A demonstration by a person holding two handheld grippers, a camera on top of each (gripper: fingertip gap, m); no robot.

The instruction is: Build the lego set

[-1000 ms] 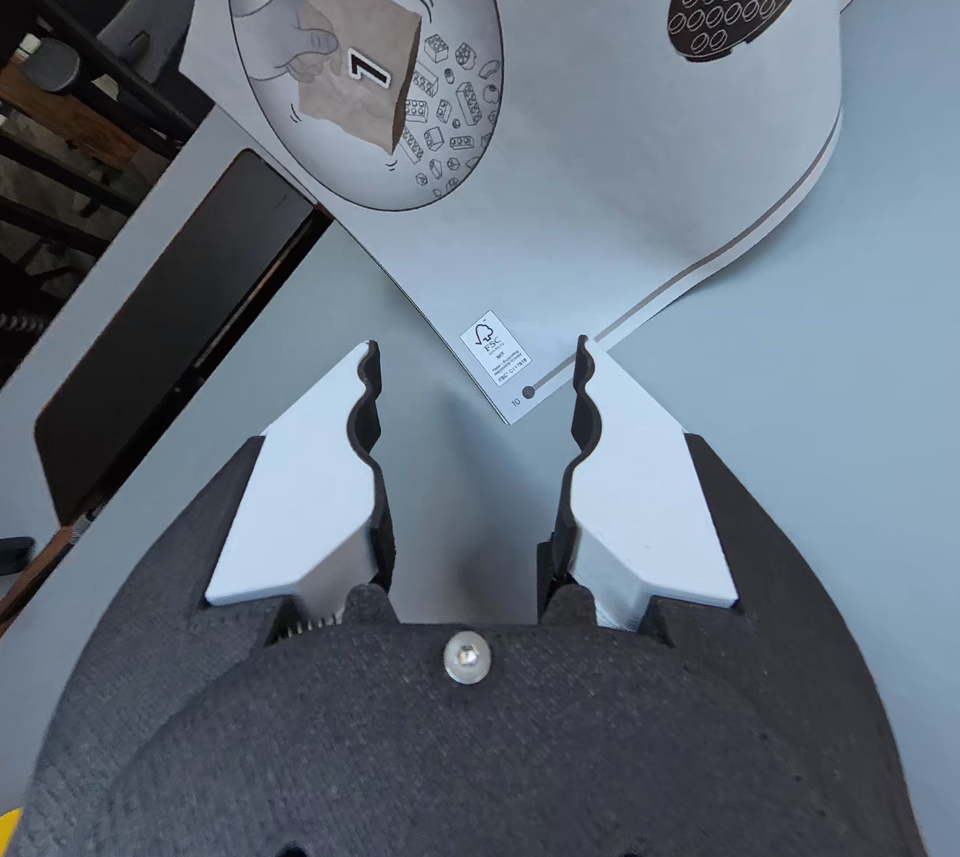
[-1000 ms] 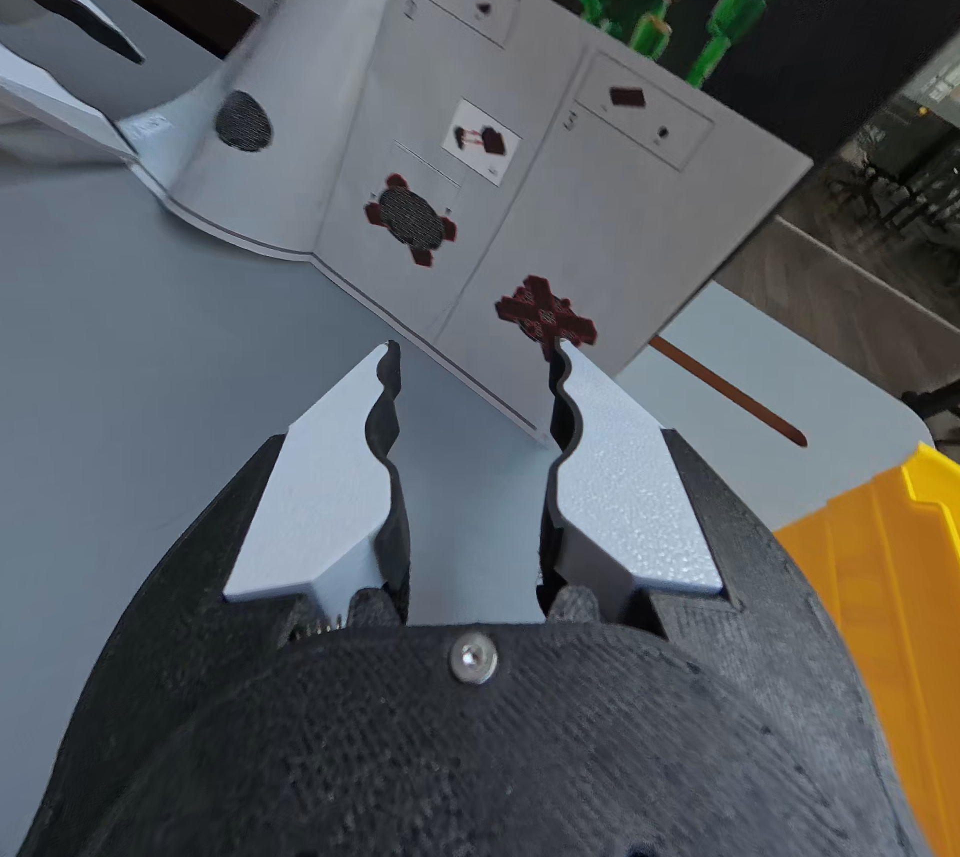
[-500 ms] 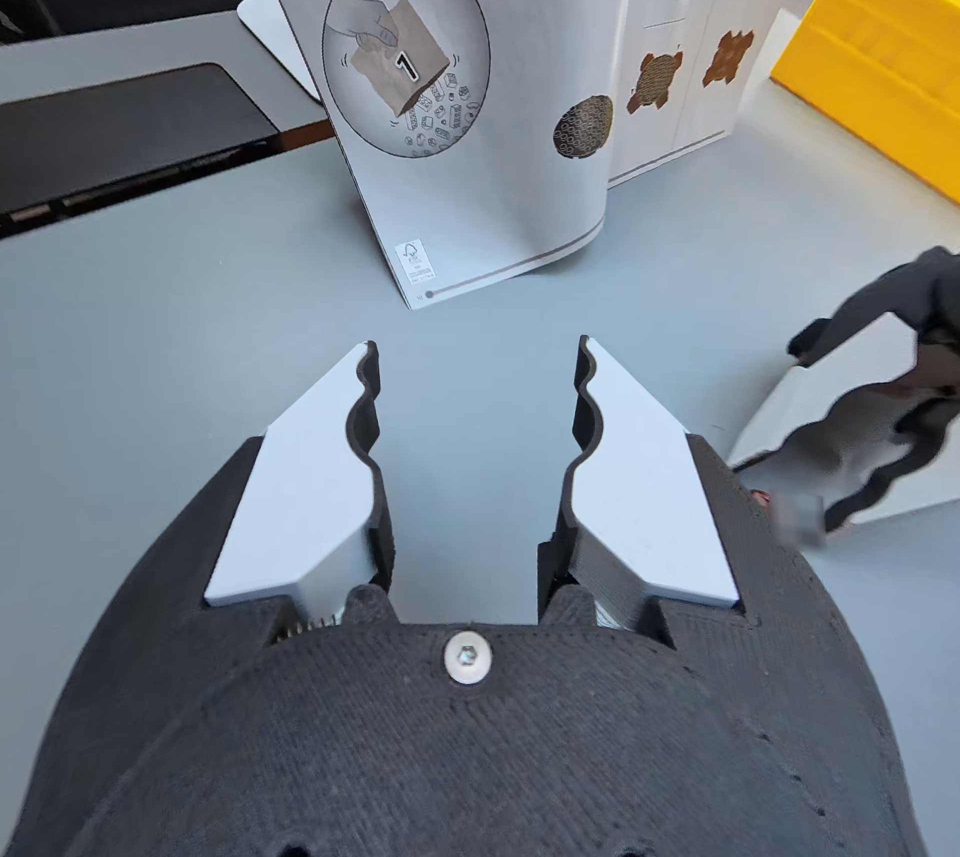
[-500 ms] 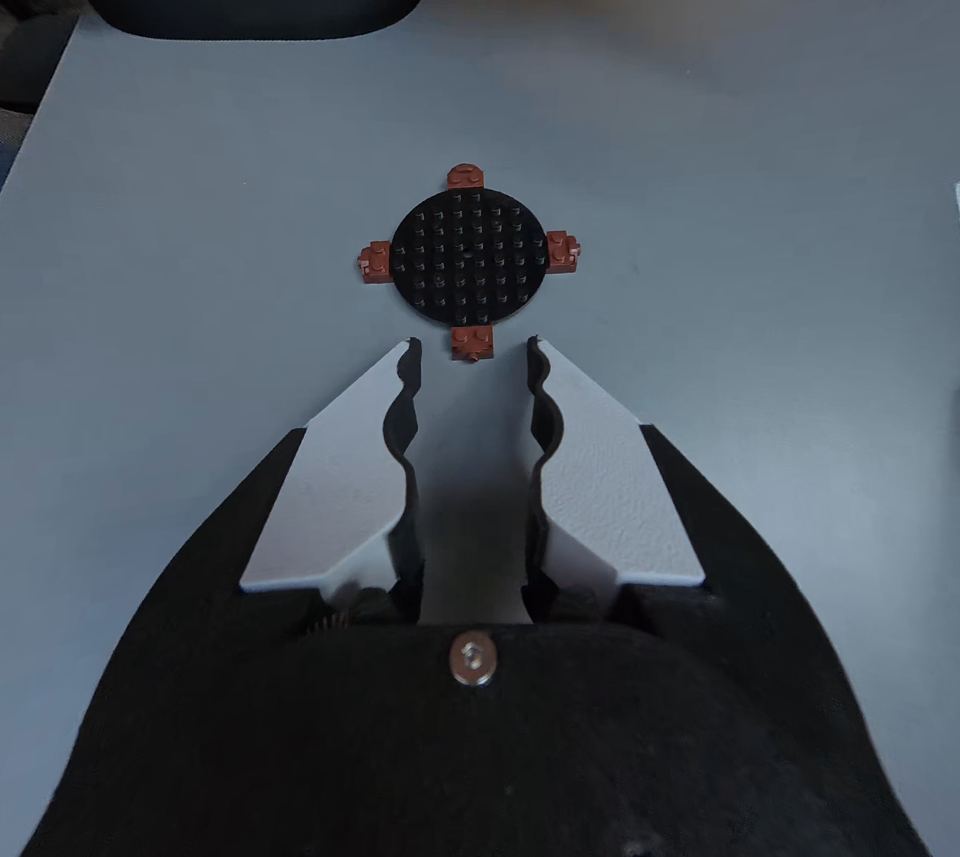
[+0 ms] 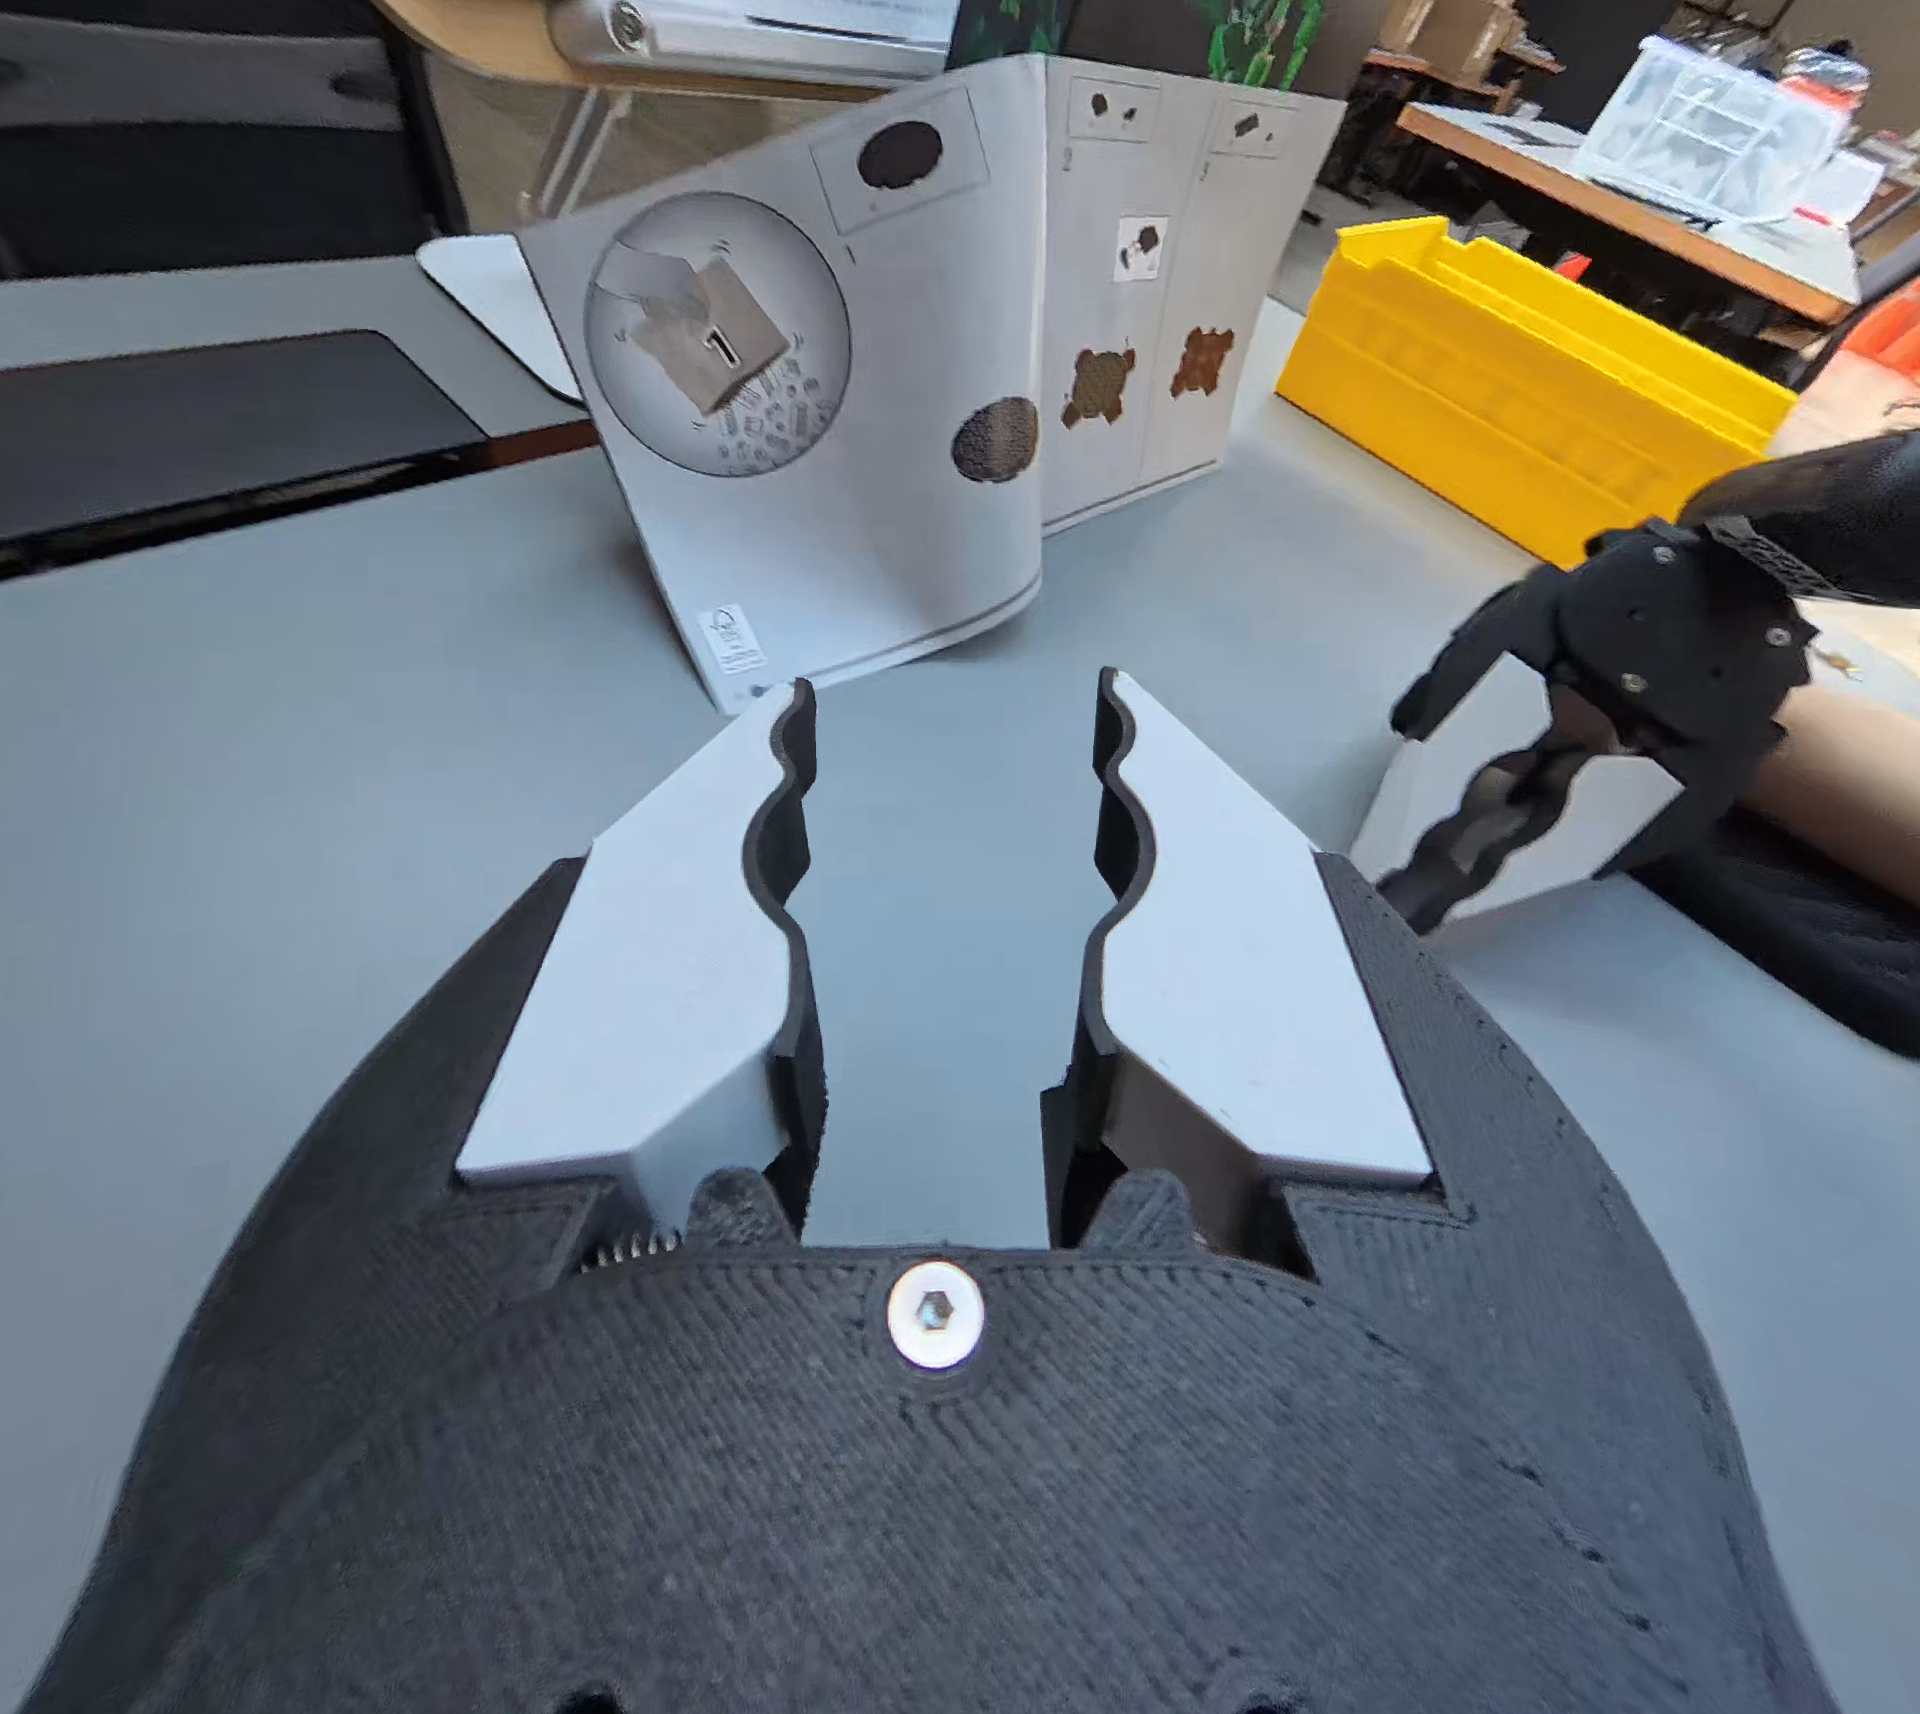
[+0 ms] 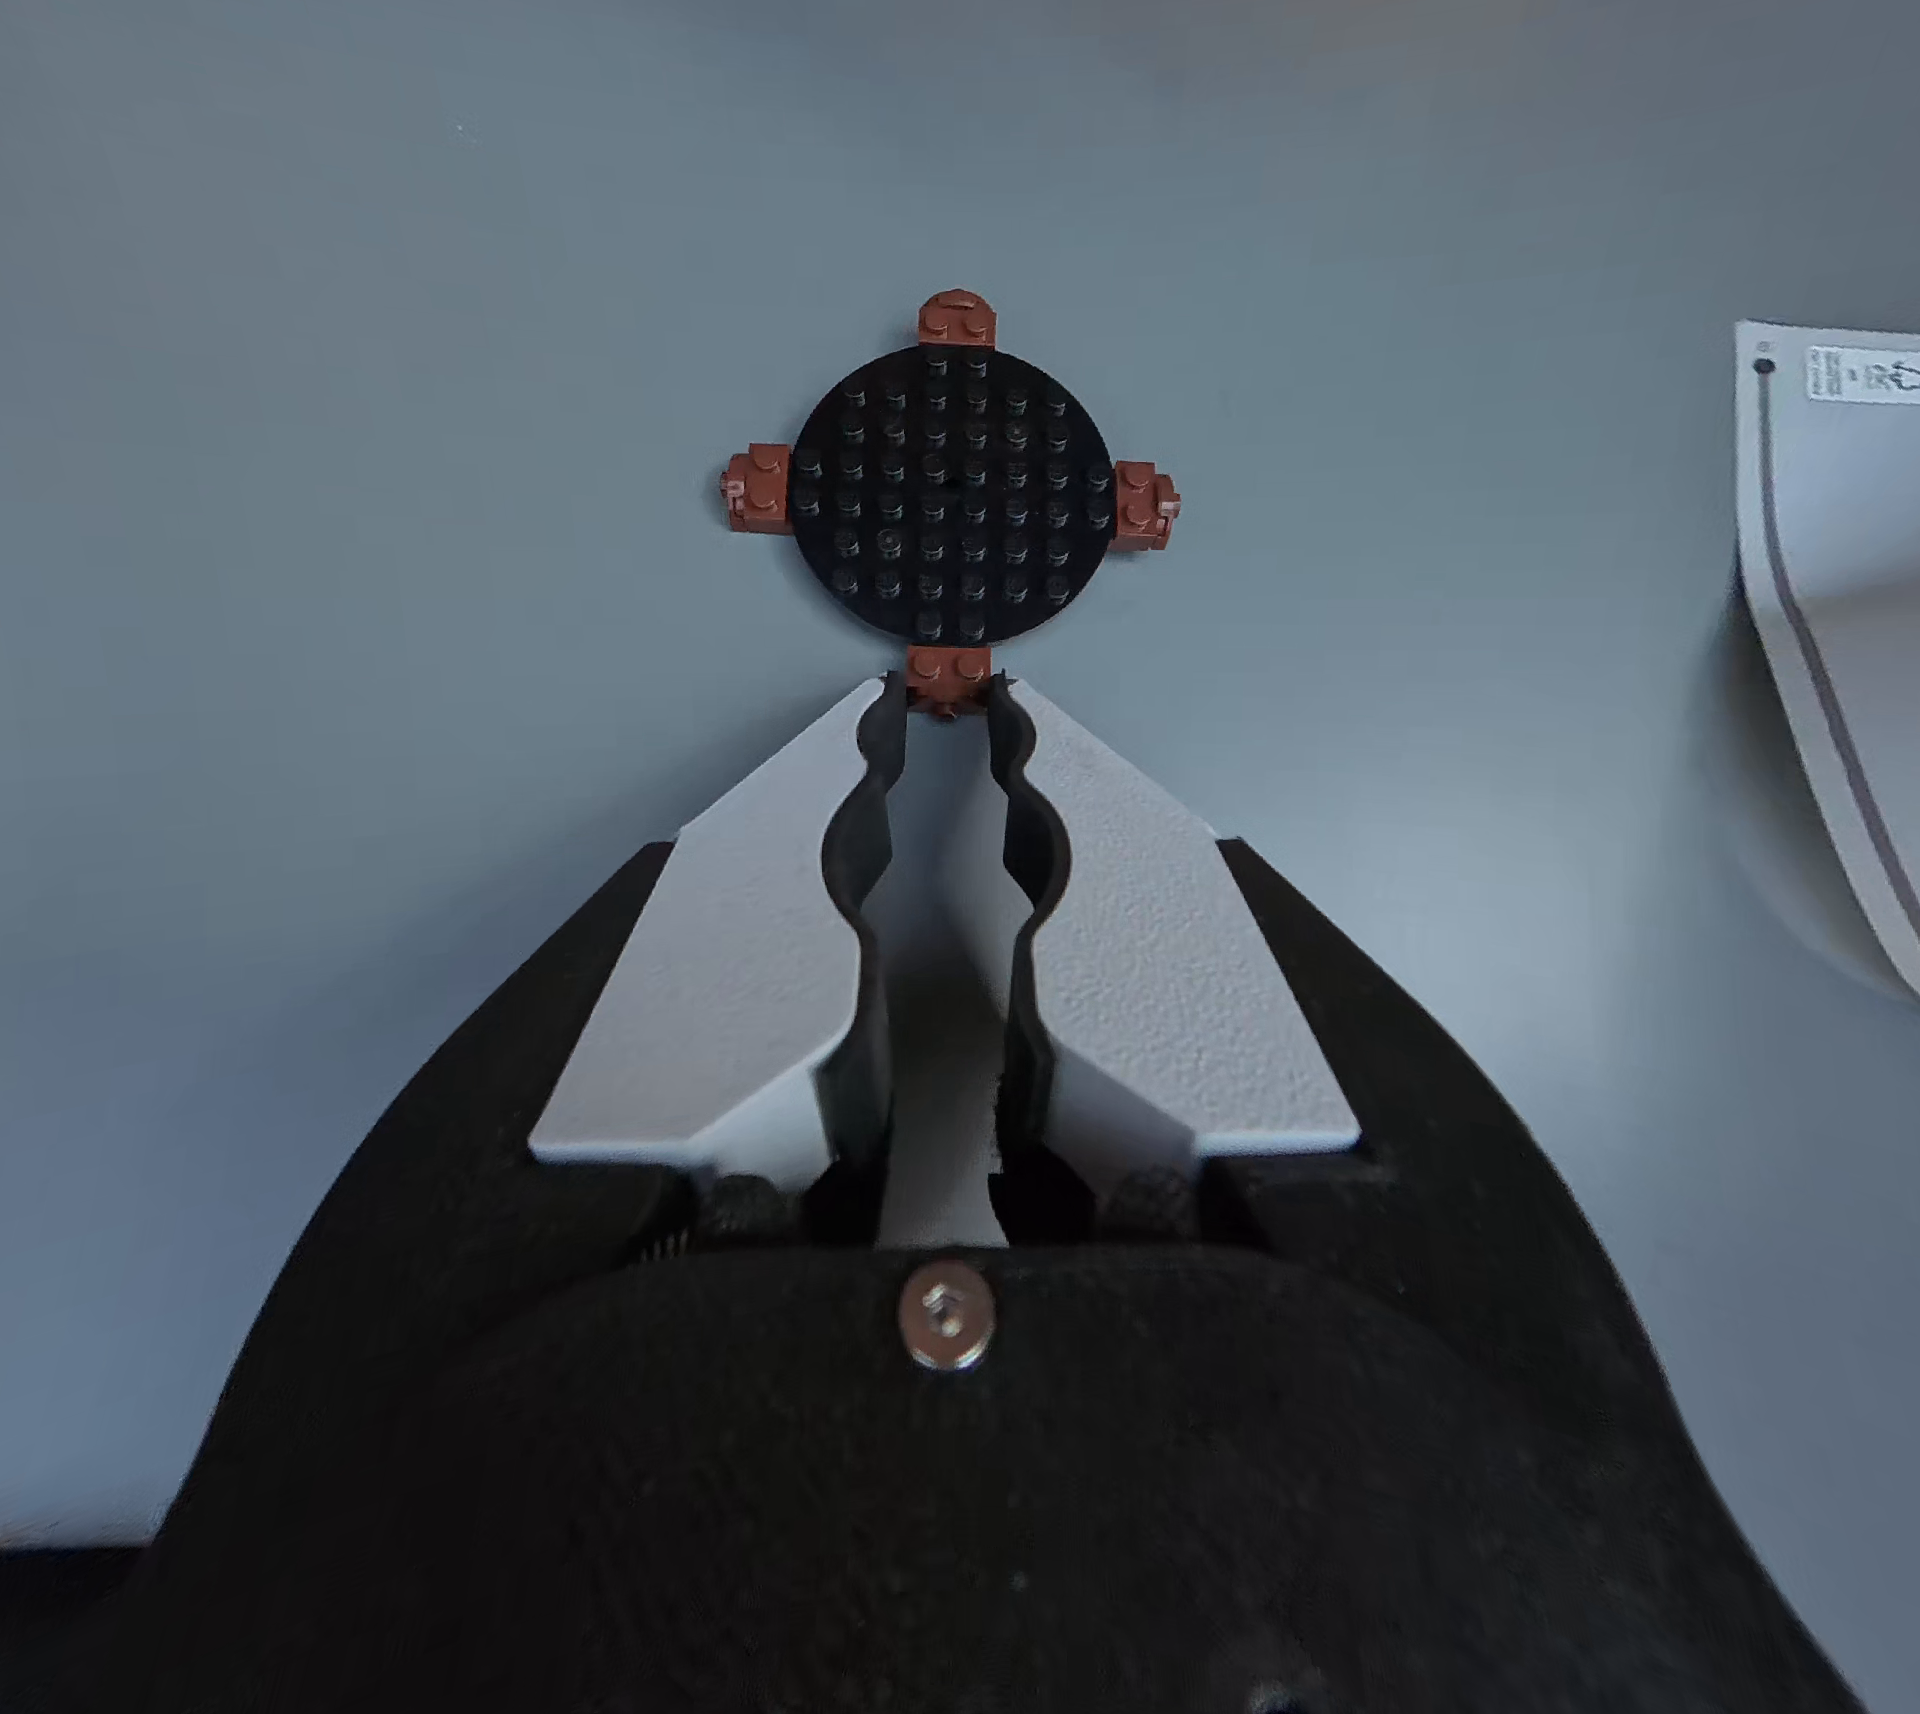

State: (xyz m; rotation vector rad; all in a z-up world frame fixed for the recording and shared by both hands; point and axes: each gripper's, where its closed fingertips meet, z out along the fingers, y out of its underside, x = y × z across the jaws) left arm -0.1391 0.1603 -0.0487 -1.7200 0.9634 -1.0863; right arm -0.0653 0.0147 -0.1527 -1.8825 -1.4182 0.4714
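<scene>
Early base step: right tongs (image 6: 943,696) nearly together around the near brown brick (image 6: 943,677) of the round black plate (image 6: 951,492); left tongs (image 5: 951,703) apart, empty. Next: squeeze, lift gently.

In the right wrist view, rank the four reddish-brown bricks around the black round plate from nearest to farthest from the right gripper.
1. Bottom brick, at the right gripper fingertips.
2. Left brick and right brick, flanking the black round plate: too close to call.
3. Top brick, far side.
</scene>
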